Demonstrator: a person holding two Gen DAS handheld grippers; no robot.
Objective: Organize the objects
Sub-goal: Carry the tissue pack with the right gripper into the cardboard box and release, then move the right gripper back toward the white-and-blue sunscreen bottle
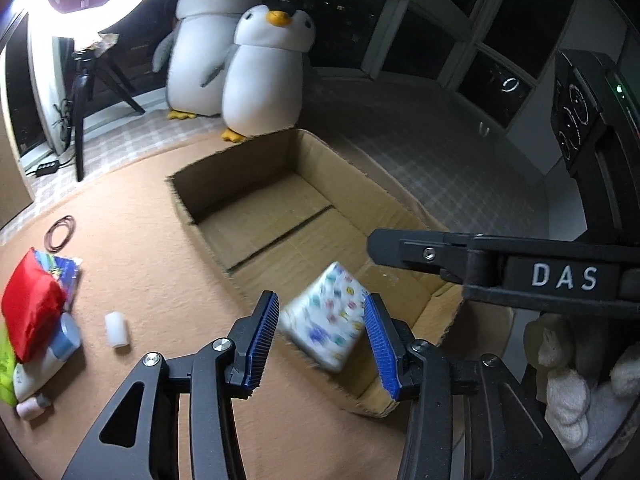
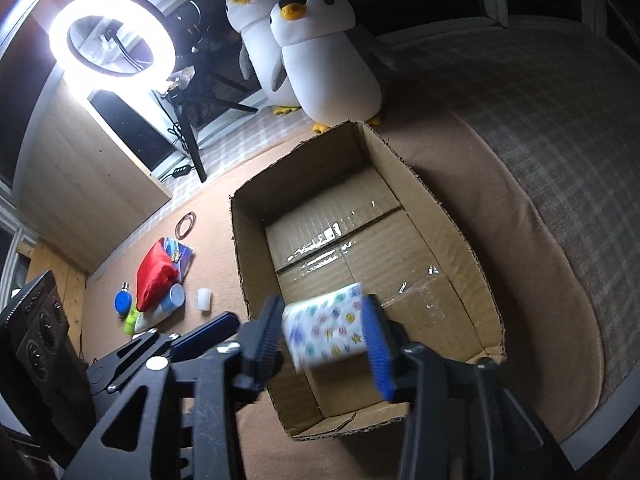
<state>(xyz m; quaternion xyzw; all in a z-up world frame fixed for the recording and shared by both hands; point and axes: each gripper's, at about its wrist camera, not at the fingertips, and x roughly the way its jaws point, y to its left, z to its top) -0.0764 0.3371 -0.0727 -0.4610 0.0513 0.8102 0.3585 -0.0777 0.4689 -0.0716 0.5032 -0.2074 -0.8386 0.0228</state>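
**Tan carpet, open box, packet over its near corner**

Tan soft carpet (image 1: 140, 280) is covering the floor, and an open brown cardboard box (image 2: 440, 216) is standing on it. Two white plush penguins with yellow beaks (image 1: 264, 72) are sitting behind the box, and a round ring lamp (image 2: 112, 36) is shining at the far left.

A white flat packet with small colourful prints (image 1: 324, 320) is hanging tilted and blurred over the near corner of the box, above its taped bottom. The left gripper (image 1: 320, 308) is pointing down at the packet with its blue pads spread; a gap is showing between the left pad and the packet. The right gripper (image 2: 324, 304) is also framing the packet; its pads are lying very near both edges, but because of the blur I cannot tell if they are pressing on it.

Left of the box, a red cloth pouch (image 1: 32, 312) is lying on a small heap, with a short white cylinder (image 1: 117, 329) just beside it and thin brown rubber rings (image 1: 60, 232) farther back.
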